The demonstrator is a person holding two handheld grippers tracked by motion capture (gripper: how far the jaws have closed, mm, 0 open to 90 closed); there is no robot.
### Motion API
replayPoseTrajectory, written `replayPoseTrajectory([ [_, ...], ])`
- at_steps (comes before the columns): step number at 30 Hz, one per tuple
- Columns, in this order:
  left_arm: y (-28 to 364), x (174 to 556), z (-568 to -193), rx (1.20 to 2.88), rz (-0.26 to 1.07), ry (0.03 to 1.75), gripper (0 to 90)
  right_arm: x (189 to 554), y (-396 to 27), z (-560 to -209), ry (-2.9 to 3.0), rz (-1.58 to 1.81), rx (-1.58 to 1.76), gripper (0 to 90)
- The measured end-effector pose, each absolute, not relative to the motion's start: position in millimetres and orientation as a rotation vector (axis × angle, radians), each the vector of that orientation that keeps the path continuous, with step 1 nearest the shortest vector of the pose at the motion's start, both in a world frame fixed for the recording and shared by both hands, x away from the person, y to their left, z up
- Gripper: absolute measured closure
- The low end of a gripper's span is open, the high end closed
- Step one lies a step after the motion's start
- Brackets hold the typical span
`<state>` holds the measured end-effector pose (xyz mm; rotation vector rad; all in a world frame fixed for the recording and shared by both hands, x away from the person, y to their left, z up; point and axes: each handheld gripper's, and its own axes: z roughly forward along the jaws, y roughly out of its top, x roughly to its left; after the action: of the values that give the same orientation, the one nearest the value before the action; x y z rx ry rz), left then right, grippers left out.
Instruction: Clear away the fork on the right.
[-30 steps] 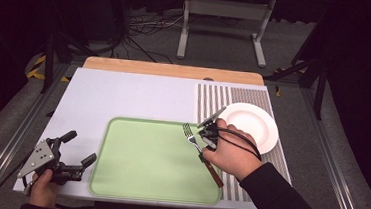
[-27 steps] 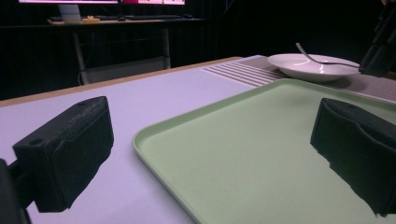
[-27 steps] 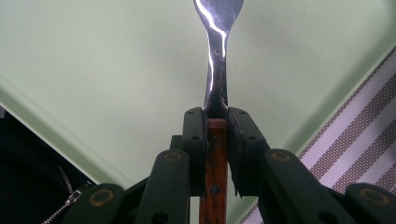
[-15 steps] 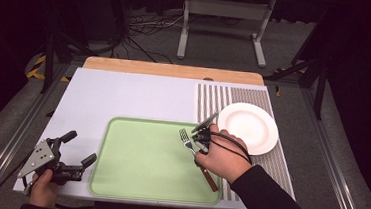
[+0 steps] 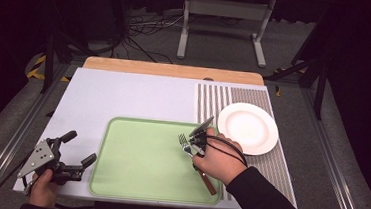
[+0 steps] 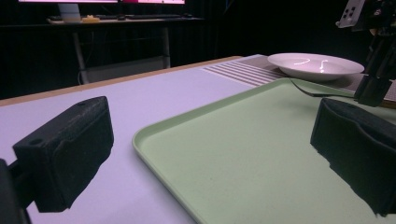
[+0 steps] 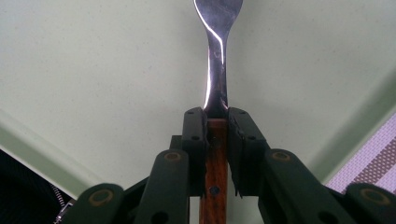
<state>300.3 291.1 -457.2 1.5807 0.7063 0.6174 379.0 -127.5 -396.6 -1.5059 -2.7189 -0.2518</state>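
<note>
Gripping the fork, the right claw hides its wooden handle.

My right gripper sat with its fingers clamped narrowly, pointing toward 11 o'clock, my hand wrapped behind it. My left gripper lay level at 8 o'clock, fingers spread wide, pointing toward 2 o'clock.
</note>
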Motion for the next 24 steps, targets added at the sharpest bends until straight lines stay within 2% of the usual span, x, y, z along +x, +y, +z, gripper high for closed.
replayPoseTrajectory([
  [24, 291, 300, -457, 1.58, 0.618, 0.705, 0.1, 379, -127, -408, -2.7, -0.199, -1.526, 77.9],
])
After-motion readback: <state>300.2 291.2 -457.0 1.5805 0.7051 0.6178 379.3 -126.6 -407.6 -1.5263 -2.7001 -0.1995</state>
